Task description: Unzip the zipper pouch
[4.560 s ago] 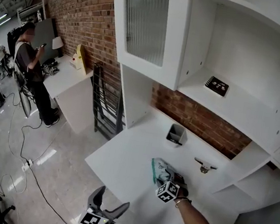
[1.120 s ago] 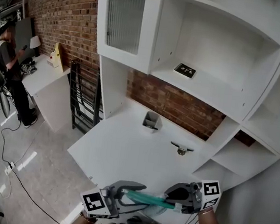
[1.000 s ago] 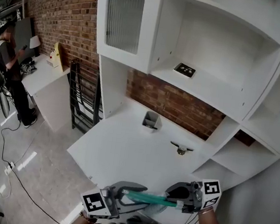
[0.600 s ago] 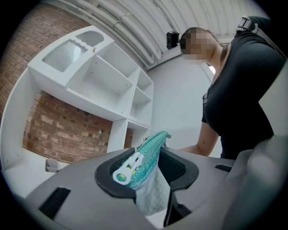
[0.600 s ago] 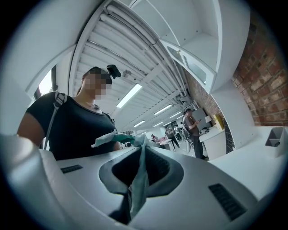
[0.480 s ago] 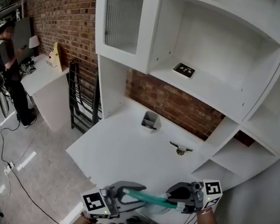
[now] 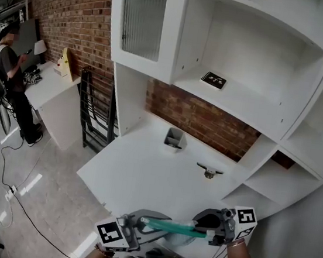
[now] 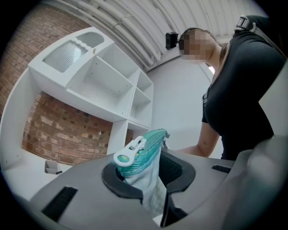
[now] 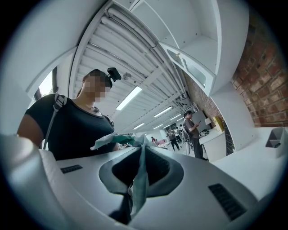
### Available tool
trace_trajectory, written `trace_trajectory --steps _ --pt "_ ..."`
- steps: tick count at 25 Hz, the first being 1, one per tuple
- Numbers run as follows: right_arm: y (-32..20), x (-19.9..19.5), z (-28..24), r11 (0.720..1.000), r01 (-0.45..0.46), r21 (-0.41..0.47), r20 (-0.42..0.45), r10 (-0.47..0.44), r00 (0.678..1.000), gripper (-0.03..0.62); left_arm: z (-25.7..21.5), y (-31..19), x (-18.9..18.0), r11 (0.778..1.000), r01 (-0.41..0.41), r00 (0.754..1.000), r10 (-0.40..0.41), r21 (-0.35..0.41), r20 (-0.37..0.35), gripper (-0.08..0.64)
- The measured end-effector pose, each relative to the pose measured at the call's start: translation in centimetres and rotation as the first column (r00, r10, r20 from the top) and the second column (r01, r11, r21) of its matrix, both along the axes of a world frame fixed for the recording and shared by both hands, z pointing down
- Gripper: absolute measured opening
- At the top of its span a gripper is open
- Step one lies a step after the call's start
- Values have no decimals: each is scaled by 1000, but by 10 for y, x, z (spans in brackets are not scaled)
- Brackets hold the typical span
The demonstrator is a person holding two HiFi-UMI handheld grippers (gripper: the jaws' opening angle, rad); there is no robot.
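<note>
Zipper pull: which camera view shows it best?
Left gripper view: the white pull sits close, sharp, on the pouch, at its teal end. Head view shows only the pouch's teal edge; right gripper view only pinched fabric.

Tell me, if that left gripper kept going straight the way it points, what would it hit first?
The teal zipper pouch: the left gripper, whose jaws have just been closing, already has one end between them. Beyond its length, probably the right gripper, though depth is unclear.

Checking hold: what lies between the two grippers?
Teal zipper pouch, stretched from right gripper to left gripper, whose jaws have just been closing on it; head view.
</note>
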State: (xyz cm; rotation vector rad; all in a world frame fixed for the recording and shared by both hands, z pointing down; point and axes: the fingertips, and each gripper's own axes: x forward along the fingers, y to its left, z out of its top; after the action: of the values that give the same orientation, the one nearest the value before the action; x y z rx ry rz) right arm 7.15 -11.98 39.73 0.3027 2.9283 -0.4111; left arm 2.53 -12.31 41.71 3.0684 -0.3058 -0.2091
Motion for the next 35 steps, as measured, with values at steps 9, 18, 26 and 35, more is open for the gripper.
trace_trajectory --steps 9,18,26,35 --pt "-29 3 18 984 -164 -73 -59 159 985 26 -4 -4 2 998 55 998 -56 38 16 6" --pt "-79 36 52 824 -554 -120 -259 512 819 100 10 -34 -10 951 281 944 -298 129 141 6" --pt "-86 54 53 645 -756 111 -350 737 578 100 29 -56 -23 903 415 874 -430 110 228 6" --pt "-79 66 25 537 -775 334 -329 837 438 103 37 -67 -30 863 493 822 -503 108 266 5"
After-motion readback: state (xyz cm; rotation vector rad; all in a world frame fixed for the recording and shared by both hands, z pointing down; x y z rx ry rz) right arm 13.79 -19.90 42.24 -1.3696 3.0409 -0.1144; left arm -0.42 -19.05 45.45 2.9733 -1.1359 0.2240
